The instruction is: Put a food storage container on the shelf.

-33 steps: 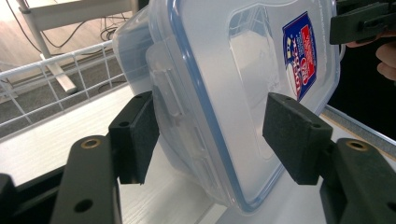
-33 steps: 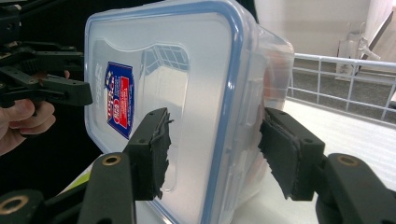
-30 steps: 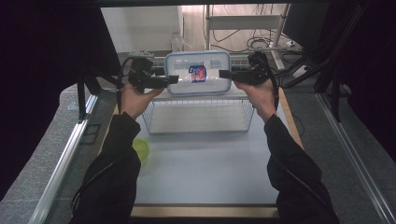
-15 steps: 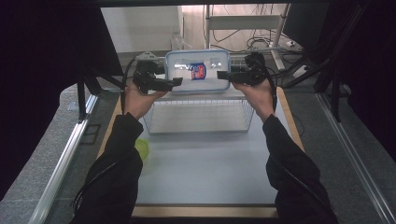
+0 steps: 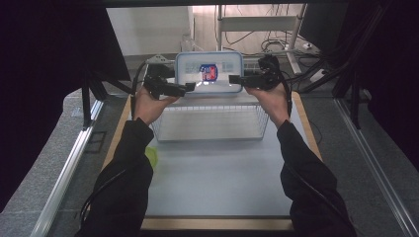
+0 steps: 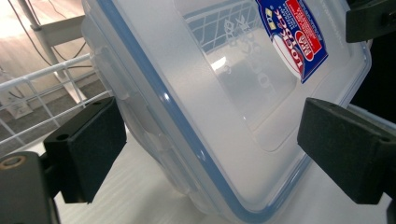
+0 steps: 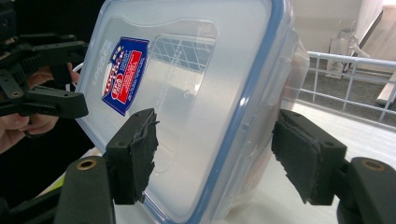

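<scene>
Plastic container [image 5: 209, 73] stands tilted at the wire basket's [image 5: 210, 123] far edge. Left gripper [image 5: 188, 88] has just been opening — jaws clear of its rim. Right gripper [image 5: 232, 79] likewise, jaws flanking the blue-edged lid without pressing.

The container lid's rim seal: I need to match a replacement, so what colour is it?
Blue, a thin band around the clear lid of the container, clearest in the left gripper view.

Dim surroundings, perhaps backlit, soft focus
</scene>
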